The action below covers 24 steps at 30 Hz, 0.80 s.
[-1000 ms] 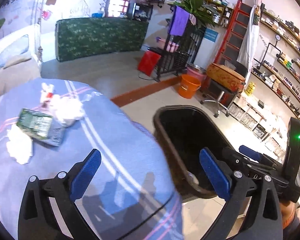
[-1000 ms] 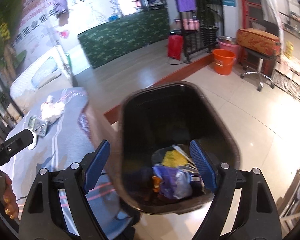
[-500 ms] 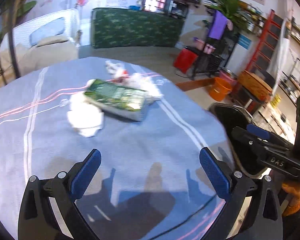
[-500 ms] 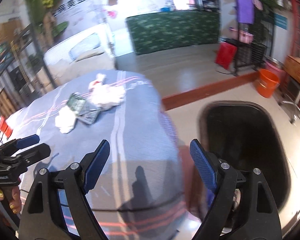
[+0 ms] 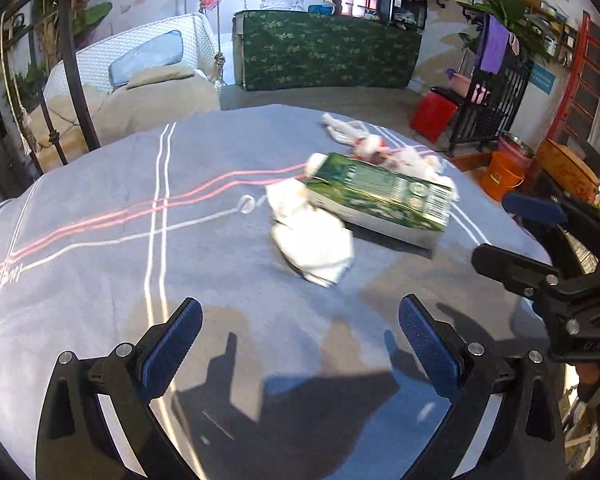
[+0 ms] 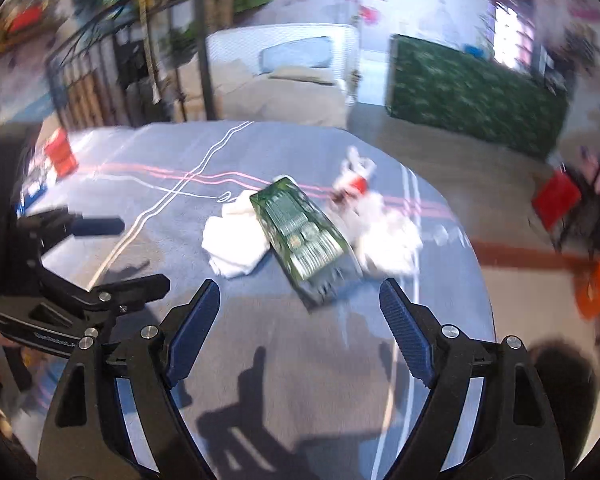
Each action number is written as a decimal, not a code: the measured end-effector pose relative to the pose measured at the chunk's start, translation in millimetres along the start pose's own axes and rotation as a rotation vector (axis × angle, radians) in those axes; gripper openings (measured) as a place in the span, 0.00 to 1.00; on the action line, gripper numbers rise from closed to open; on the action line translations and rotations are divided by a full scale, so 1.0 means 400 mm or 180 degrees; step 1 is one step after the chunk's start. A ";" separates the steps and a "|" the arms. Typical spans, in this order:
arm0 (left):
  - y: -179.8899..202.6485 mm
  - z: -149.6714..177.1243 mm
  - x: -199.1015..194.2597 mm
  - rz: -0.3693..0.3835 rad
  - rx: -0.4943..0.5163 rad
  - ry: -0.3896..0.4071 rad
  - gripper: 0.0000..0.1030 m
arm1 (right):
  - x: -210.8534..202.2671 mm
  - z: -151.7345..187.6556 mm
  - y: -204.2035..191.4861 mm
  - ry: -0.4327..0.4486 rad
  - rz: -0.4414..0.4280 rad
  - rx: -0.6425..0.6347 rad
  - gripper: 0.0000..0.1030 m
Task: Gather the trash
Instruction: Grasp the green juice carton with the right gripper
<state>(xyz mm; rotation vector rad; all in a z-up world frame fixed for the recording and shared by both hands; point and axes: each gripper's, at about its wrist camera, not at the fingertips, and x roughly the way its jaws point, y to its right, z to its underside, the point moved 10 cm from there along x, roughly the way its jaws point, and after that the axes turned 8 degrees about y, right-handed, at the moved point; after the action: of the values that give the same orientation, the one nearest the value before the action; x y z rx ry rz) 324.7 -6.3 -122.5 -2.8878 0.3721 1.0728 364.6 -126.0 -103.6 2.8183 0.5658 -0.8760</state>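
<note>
A green carton lies on its side on the blue-grey tablecloth. A crumpled white tissue touches its near left side. A white plastic bag with red print lies behind and right of it. My left gripper is open and empty, short of the tissue. My right gripper is open and empty, just short of the carton's near end. Each gripper shows in the other's view, the right and the left.
The round table's edge drops to a tiled floor on the right. An orange bucket, a red box and a black rack stand beyond. A white wicker sofa is behind the table. The right wrist view is motion-blurred.
Both grippers swung from the dark trash bin back over the table and moved closer to the carton, tissue and bag. The bin has left both views. Both stay open.
</note>
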 end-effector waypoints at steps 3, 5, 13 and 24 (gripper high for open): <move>-0.034 -0.018 0.019 0.0012 -0.0077 -0.0023 0.94 | 0.051 -0.018 -0.002 -0.0082 -0.0001 -0.0122 0.75; -0.061 -0.026 0.026 -0.0040 -0.0109 -0.0016 0.93 | 0.088 -0.026 -0.002 -0.0167 0.0003 -0.0231 0.73; -0.129 -0.018 0.031 0.0015 -0.0335 -0.0045 0.93 | 0.227 -0.006 -0.005 -0.0497 0.0097 -0.0585 0.60; -0.023 -0.052 0.114 0.0399 -0.0236 -0.0185 0.82 | 0.126 -0.057 -0.013 -0.0143 0.0086 -0.0342 0.48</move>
<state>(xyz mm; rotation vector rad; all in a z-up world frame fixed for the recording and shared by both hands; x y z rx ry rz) 373.5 -9.2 -136.6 -2.9240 0.5278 1.2109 412.8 -100.3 -113.7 2.6969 0.5503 -0.8746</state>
